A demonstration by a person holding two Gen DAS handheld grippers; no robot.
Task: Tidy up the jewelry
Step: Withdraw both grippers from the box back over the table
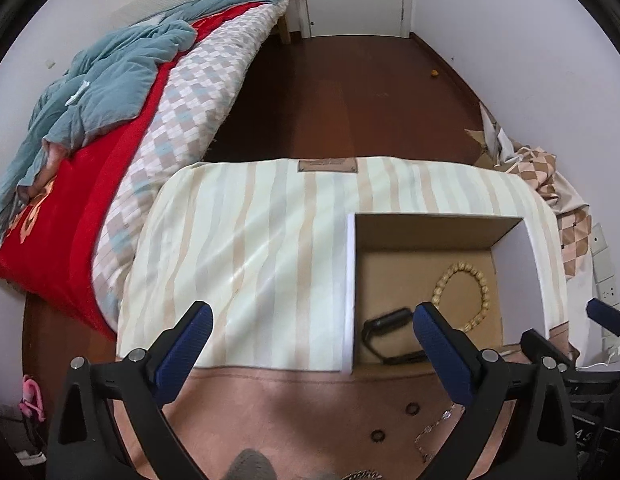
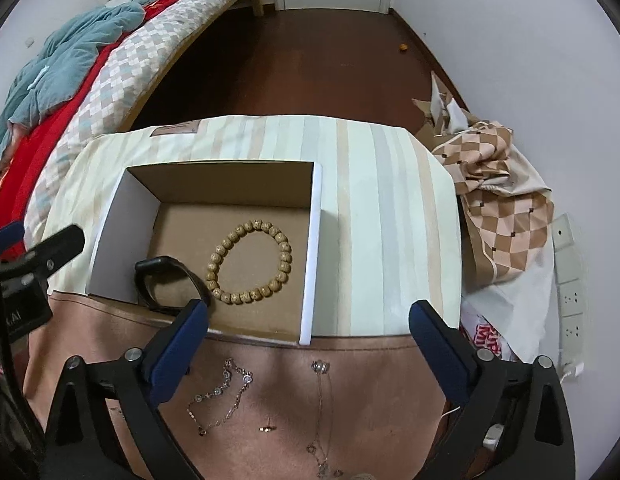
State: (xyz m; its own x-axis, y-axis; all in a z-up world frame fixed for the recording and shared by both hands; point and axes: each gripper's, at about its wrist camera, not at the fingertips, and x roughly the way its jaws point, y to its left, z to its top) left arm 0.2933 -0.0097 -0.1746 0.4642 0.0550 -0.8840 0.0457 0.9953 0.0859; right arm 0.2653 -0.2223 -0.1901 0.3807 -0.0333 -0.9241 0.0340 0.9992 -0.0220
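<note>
Both the left gripper (image 1: 312, 330) and right gripper (image 2: 307, 326) hang wide open and empty, wooden bead bracelet (image 2: 249, 262) and black band (image 2: 165, 280) sit in the cardboard box (image 2: 316, 248), while the thin chains (image 2: 219, 396) lying near on the pink cloth (image 2: 370, 364) look light, floppy and snaggy, so I'd pinch one mid-length.

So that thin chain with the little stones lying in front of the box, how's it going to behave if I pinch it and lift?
The thin chain lies in loose curves on the brown cloth, so it will probably hang limp and trail. Its links look very fine, so it is likely light, may slip between wide pads and could snag.
</note>
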